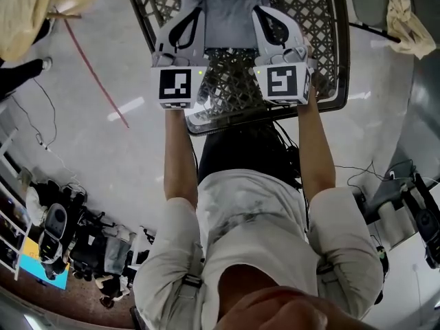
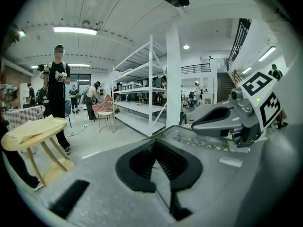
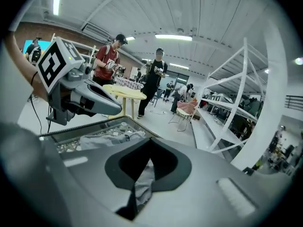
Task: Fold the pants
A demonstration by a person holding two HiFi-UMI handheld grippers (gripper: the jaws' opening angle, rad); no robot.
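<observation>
Currently the left tool [image 2: 161,174] has its jaws together, and a thin wedge of grey cloth shows between the pads, so it appears to be clamped on an edge of the pants [image 1: 230,12]. The pants are a pale grey garment spread between the two tools, above the far part of the mesh desk [image 1: 313,19]. Part of the fabric lies crumpled on the mesh beyond the jaws. The right tool [image 3: 144,171] is likewise clamped on the pants, with a grey fold pinched plainly between its pads and trailing toward the camera.

Both bites look shallow, taking only a narrow strip of the cloth. The main risk is that one edge slides out while the garment is carried over, most likely on the left, where less cloth shows in the jaws. If one hand travels ahead of the other, the fold would land skewed. The open mesh could also catch the trailing fabric and drag it, pulling a crease in or tugging the cloth free of a tool.
</observation>
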